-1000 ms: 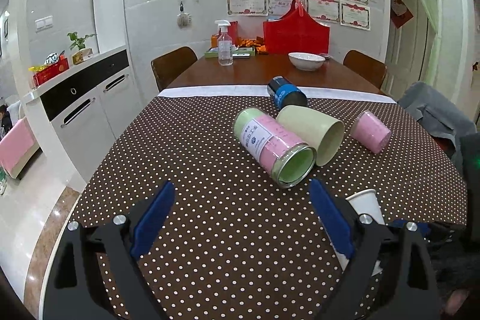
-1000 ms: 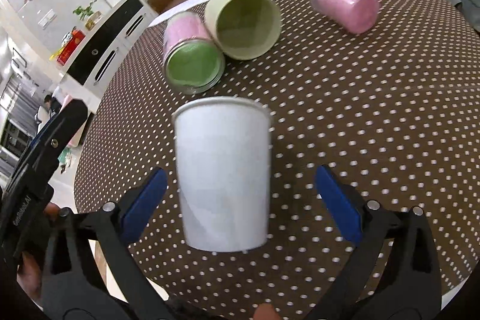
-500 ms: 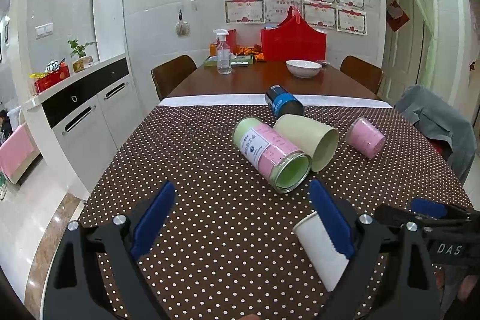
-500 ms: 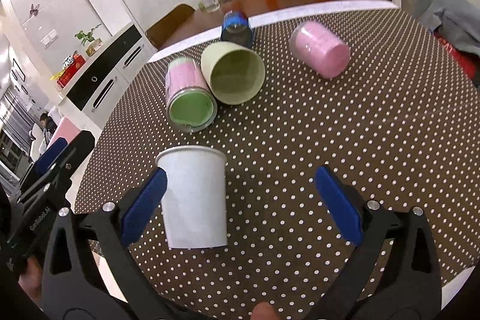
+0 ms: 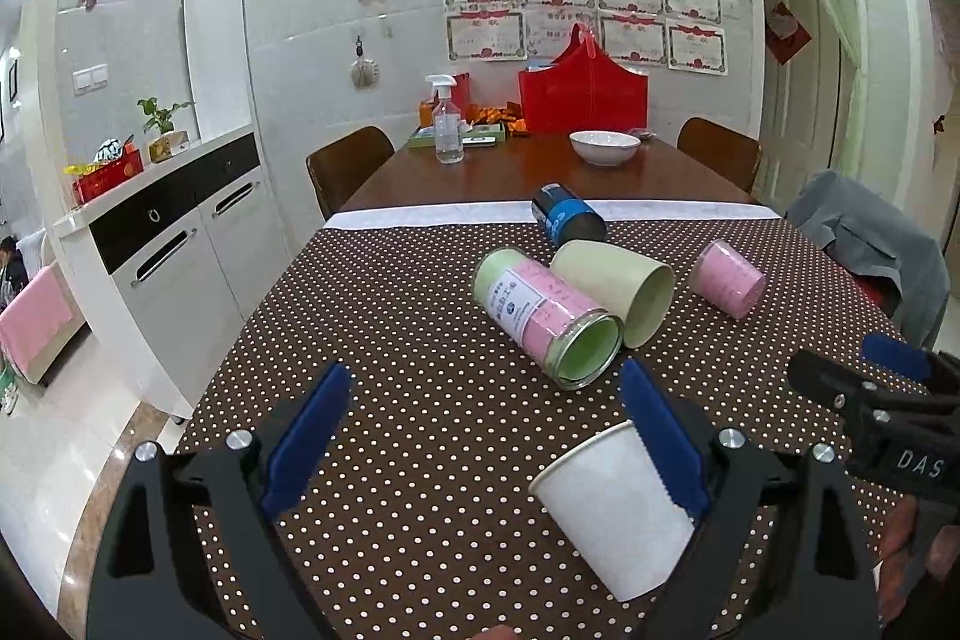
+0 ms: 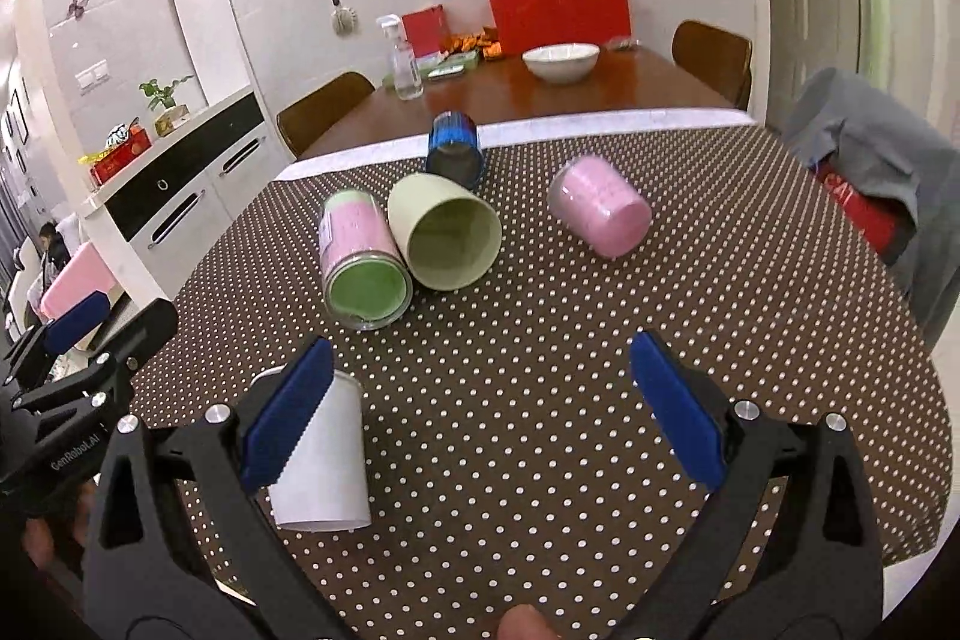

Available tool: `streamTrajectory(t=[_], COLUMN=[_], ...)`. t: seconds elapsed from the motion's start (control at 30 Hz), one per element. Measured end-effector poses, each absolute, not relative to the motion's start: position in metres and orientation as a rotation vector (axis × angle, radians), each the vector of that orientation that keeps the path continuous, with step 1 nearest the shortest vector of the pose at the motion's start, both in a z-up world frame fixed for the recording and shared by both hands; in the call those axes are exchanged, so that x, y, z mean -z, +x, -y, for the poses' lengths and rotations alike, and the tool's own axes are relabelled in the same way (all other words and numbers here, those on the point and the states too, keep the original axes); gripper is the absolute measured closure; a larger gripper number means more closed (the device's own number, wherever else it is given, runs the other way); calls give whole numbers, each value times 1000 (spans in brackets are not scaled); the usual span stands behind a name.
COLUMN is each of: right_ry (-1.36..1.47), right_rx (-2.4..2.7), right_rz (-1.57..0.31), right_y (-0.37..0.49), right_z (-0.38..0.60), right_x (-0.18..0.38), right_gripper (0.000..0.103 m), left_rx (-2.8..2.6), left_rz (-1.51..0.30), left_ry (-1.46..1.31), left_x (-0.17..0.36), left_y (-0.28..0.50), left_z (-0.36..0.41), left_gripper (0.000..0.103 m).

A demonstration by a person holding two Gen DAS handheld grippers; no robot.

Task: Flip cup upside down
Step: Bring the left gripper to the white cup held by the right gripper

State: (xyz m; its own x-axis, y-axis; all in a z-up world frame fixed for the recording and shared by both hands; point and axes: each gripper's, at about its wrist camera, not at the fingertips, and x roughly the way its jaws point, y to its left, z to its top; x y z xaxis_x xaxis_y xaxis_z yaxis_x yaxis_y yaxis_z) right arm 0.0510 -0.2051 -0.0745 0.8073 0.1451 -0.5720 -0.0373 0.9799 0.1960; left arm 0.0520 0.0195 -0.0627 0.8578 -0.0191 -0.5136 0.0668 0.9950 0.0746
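Observation:
A white paper cup [image 5: 618,514] stands on the dotted tablecloth near the front edge, wide end on the cloth. In the right wrist view the cup [image 6: 327,460] sits partly behind my right gripper's left finger. My left gripper [image 5: 480,436] is open and empty; the cup is behind its right finger. My right gripper [image 6: 480,412] is open and empty, with the cup outside its jaws to the left. The right gripper also shows at the right edge of the left wrist view [image 5: 888,400].
Lying on the cloth: a pink-and-green tin [image 6: 360,262], a pale green cup [image 6: 447,238], a pink cup [image 6: 600,208] and a blue can [image 6: 453,151]. Farther back are a white bowl [image 6: 561,61] and a spray bottle [image 6: 405,61]. A chair with grey clothing [image 6: 870,160] stands right.
Both grippers have pulled back and tilted up. The white cup has slid from between my right gripper's fingers to outside its left finger; it stays on the cloth.

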Motion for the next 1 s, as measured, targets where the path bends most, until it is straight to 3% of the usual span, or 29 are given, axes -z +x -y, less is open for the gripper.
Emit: streamTrajectory(t=[0.57,1.0], right_ry=[167,170], right_rx=[-81,-16], right_rz=[-633,-727], right_y=[58,79], right_z=[201,207], right_x=[63,64], right_gripper=[6,6], left_rx=[180,610], left_rz=[-524,-493], left_ry=[228,680], left_x=[57,60], left_y=[51,67], left_z=[-22,15], left_gripper=[13,13])
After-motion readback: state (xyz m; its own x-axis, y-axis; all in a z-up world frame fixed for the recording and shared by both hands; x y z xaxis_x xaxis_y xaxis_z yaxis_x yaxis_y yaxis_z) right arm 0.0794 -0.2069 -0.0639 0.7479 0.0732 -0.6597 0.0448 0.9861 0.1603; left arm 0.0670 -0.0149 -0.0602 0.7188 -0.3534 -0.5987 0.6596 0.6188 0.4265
